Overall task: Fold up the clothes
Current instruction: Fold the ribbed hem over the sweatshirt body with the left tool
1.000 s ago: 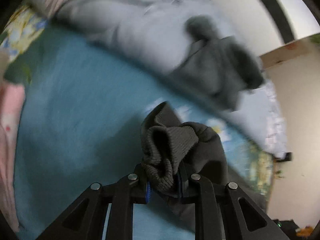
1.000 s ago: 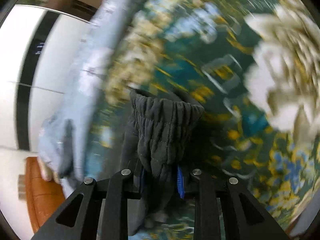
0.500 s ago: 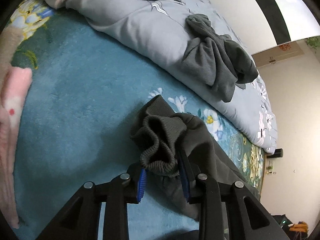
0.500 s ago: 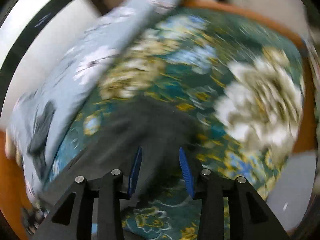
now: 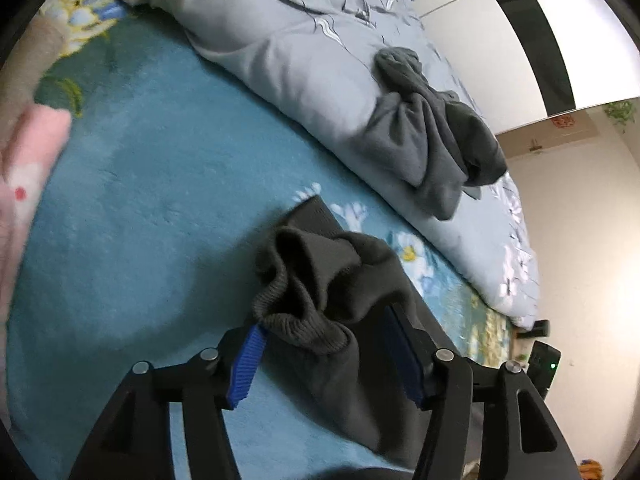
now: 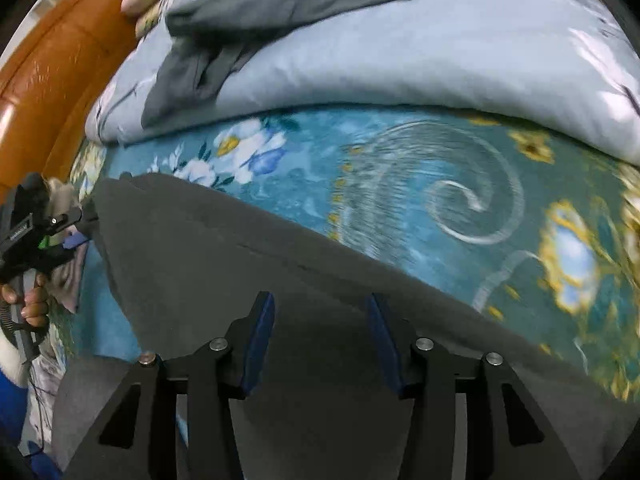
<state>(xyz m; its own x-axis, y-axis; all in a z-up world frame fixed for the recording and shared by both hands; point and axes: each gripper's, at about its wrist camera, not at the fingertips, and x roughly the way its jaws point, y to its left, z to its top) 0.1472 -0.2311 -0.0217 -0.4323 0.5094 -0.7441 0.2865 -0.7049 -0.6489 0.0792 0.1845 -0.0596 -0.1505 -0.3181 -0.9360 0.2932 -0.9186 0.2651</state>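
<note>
Dark garment lies spread on the teal blanket of the bed, its ribbed cuff bunched between the pads of the left gripper. That gripper's jaws have just been opening; the cuff sits between them but the pads no longer press it, so it is released. The right gripper hovers over the flat middle of the cloth with its jaws parted after just opening too, and nothing caught in them. If the cuff stays humped like this (it looks rolled over itself), any fold laid over it will likely come out lumpy or crooked. Farther off, a second grey garment is heaped on the pale blue quilt, unfolded. The near edge of the dark garment is cut off under both grippers, and the right view is blurred.
</note>
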